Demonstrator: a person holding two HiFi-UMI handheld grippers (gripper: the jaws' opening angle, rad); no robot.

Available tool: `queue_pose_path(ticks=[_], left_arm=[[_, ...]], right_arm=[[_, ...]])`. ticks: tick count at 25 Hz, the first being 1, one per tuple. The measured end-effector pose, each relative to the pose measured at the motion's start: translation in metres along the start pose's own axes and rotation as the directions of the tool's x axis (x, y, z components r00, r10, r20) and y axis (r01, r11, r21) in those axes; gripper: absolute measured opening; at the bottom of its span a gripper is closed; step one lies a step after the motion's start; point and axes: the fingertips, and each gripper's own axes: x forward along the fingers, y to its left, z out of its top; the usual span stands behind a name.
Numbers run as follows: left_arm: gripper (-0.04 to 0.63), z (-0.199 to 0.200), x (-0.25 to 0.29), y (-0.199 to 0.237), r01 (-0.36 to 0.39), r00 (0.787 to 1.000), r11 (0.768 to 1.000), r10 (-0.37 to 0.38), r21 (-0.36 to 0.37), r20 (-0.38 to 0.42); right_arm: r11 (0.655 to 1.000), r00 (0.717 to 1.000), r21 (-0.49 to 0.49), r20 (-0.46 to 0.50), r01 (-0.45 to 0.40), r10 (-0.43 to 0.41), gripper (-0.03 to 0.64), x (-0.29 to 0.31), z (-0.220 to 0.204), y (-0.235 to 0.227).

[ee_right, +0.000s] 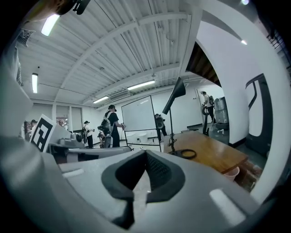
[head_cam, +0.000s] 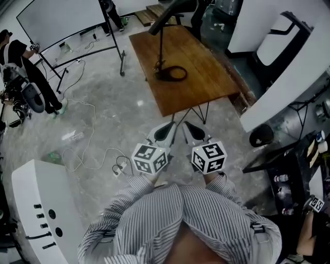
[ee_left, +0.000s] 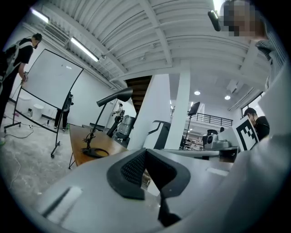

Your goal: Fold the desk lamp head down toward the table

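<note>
Both grippers, the left gripper [head_cam: 165, 132] and the right gripper [head_cam: 195, 133], are held side by side close in front of the person's body. The forearms in striped sleeves [head_cam: 129, 203] are bent and drawn in. The jaws point forward, toward the table, about level, and the right one dips a little. Each gripper carries its marker cube [head_cam: 150, 158] just above the wrist. They hang over the grey floor [head_cam: 103, 113], in front of the near edge of the table, and touch nothing.

In the left gripper view the two dark pads [ee_left: 132, 168] meet at their tips, so this gripper is closed, and no object is between them. In the right gripper view the pads [ee_right: 159, 170] are also pressed together, closed on nothing.

The wooden table [head_cam: 206, 72] stands ahead, well apart from both grippers. On its far left part is the desk lamp [head_cam: 161, 46]. Its thin pole rises upright from a dark ring base [head_cam: 174, 73]. The lamp head [head_cam: 170, 14] sits high at the top of the pole, slanted, and far above the table surface.
</note>
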Motion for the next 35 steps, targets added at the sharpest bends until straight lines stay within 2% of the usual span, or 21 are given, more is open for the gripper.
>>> queue_pose_path(ticks=[6, 13, 17, 21, 29, 35], left_arm=[[0.003, 0.001, 0.007, 0.003, -0.014, 1.0, 1.0, 0.014, -0.004, 0.009], [0.005, 0.009, 0.024, 0.007, -0.009, 0.998, 0.999, 0.011, -0.03, 0.059], [0.005, 0.007, 0.031, 0.024, -0.049, 0.996, 0.997, 0.053, -0.052, 0.068], [0.005, 0.007, 0.042, 0.043, -0.068, 0.996, 0.996, 0.072, -0.062, 0.061], [0.005, 0.026, 0.1, 0.103, -0.056, 0.995, 0.997, 0.06, -0.059, 0.074], [0.005, 0.066, 0.156, 0.155, -0.005, 0.997, 1.0, 0.005, 0.003, 0.079]], right_arm=[[0.999, 0.999, -0.001, 0.017, -0.035, 0.035, 0.0, 0.004, 0.002, -0.002], [0.997, 0.997, -0.071, 0.061, -0.038, 0.042, 0.002, 0.01, 0.015, -0.021], [0.996, 0.999, -0.084, 0.029, -0.034, 0.036, 0.002, 0.018, 0.007, -0.03], [0.998, 0.999, -0.056, 0.018, -0.028, 0.029, 0.002, 0.031, 0.001, -0.045], [0.996, 0.998, -0.087, 0.055, -0.014, 0.019, 0.002, 0.108, 0.024, -0.087], [0.995, 0.996, -0.1, 0.081, -0.024, 0.032, 0.002, 0.188, 0.064, -0.113]])
